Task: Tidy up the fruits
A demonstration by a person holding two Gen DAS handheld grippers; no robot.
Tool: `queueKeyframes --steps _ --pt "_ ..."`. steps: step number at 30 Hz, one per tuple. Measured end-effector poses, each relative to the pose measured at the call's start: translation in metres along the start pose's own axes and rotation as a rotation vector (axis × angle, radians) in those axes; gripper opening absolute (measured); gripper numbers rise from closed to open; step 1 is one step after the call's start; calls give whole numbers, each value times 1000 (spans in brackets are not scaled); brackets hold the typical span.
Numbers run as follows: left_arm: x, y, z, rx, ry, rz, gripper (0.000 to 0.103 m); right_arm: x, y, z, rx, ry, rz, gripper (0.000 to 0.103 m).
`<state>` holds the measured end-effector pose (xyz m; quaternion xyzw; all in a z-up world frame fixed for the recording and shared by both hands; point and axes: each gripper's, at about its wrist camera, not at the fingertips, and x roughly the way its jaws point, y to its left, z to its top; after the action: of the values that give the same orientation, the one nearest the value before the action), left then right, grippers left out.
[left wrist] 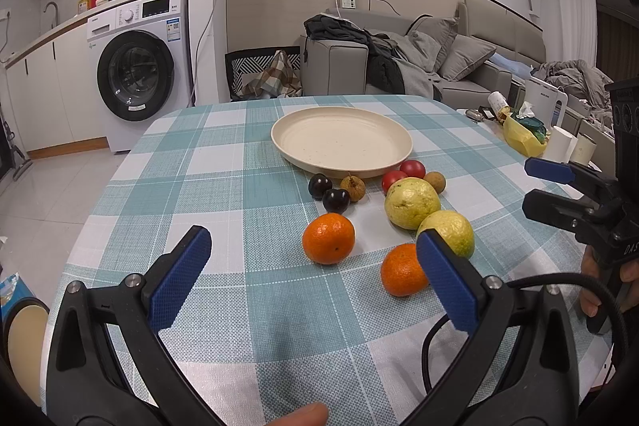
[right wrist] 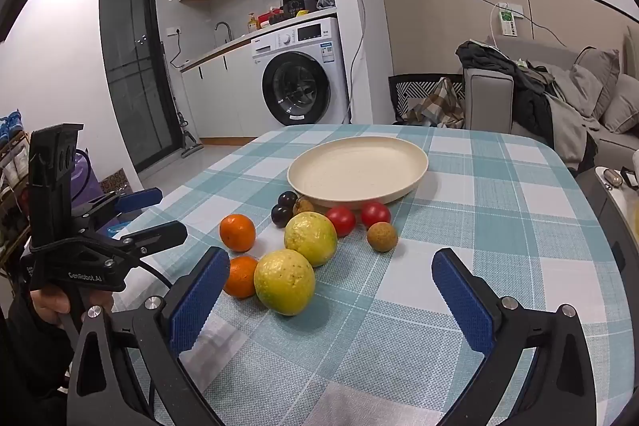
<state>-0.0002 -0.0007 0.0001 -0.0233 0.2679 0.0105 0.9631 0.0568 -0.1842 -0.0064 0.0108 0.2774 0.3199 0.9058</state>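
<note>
A: Entry one, the left gripper (left wrist: 315, 282)?
B: Black moulded frame with two forked arms, each with a triangular cut-out. Jaws faced with blue pads (left wrist: 181, 278) of fine ribbed texture. Round silver screws (left wrist: 133, 280) at the pad mounts. A black cable (left wrist: 431, 342) loops beside the right-hand arm.

A: Entry two, the right gripper (right wrist: 331, 302)?
B: Same build: black frame, blue ribbed pads (right wrist: 463, 302), silver screws (right wrist: 507, 303).

A: Markings?
B: In the right wrist view, white lettering "CenRobot.AI" (right wrist: 84, 276) on the left unit's black body, with a tall black mount above it. In the left wrist view, partial white letters "DAS" (left wrist: 631, 246) on the right unit.

A: Clothing?
B: A dark sleeve (right wrist: 28, 358) at the left hand.
</note>
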Motion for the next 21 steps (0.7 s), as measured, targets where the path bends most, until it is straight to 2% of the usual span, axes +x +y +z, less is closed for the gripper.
queueKeyframes --steps 21 --pt "0 0 0 1 0 0 102 0 -1 0 0 2 0 103"
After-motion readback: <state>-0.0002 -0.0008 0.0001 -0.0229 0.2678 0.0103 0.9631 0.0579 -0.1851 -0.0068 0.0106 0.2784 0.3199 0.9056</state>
